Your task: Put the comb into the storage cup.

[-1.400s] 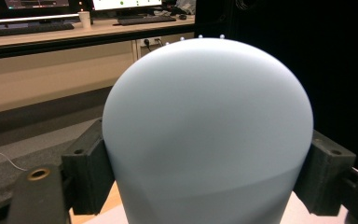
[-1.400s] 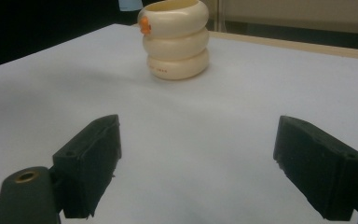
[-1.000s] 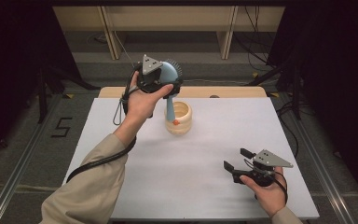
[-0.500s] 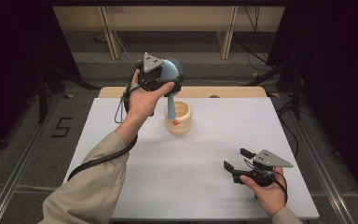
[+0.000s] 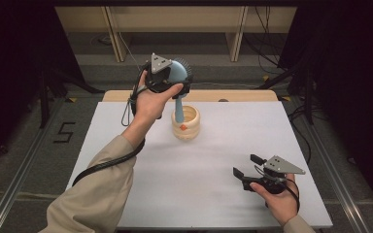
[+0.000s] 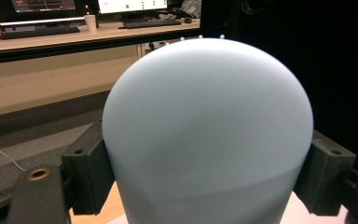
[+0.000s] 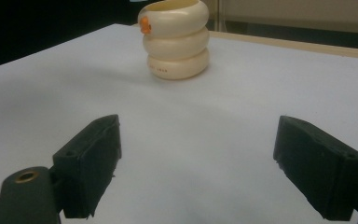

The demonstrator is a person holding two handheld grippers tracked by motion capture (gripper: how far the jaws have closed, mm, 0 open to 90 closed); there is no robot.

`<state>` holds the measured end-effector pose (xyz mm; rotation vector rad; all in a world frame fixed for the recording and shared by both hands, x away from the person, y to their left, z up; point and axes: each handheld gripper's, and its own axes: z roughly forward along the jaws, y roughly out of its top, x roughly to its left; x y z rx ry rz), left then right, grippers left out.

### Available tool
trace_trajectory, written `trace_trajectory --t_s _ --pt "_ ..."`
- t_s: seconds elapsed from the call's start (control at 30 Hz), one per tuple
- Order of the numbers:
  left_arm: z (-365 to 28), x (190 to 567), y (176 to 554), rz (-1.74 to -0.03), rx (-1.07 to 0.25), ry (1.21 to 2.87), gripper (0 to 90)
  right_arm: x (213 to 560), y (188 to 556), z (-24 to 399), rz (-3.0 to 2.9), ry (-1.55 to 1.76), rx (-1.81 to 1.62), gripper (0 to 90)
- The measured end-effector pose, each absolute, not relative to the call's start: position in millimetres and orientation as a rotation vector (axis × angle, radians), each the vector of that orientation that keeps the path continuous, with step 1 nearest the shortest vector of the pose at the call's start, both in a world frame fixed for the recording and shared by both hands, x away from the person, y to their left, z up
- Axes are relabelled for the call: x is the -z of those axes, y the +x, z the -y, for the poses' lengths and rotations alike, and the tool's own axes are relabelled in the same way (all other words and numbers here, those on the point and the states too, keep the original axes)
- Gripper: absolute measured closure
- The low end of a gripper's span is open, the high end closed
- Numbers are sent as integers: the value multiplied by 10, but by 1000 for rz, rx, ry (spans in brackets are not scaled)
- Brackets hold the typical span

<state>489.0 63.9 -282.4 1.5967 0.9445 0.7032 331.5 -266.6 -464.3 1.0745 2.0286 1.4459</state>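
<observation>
Above far middle of white table point(image 5: 126, 145): pale blue plastic hairbrush with dark bristles point(image 5: 178, 82), head clamped in left gripper point(image 5: 177, 80), handle tip dipping into cream ribbed ring-stacked holder point(image 5: 186, 124). Best to lower straight, keep handle centred in holder mouth, unclench only once seated. Right gripper point(image 5: 247, 167) idle near front right edge, jaws wide, nothing between them.

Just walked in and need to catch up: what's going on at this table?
A person's left gripper is clamped on the rounded head of a pale blue brush, its handle pointing down into a cream ribbed holder on the white table. The right gripper rests near the table's front corner, jaws open and empty.
</observation>
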Motion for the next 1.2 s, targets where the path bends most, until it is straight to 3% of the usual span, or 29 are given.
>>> trace_trajectory --t_s 1.2 --pt "-528 2875 5024 -952 -718 1596 194 4642 3309 2667 -2033 1069 -1440 158"
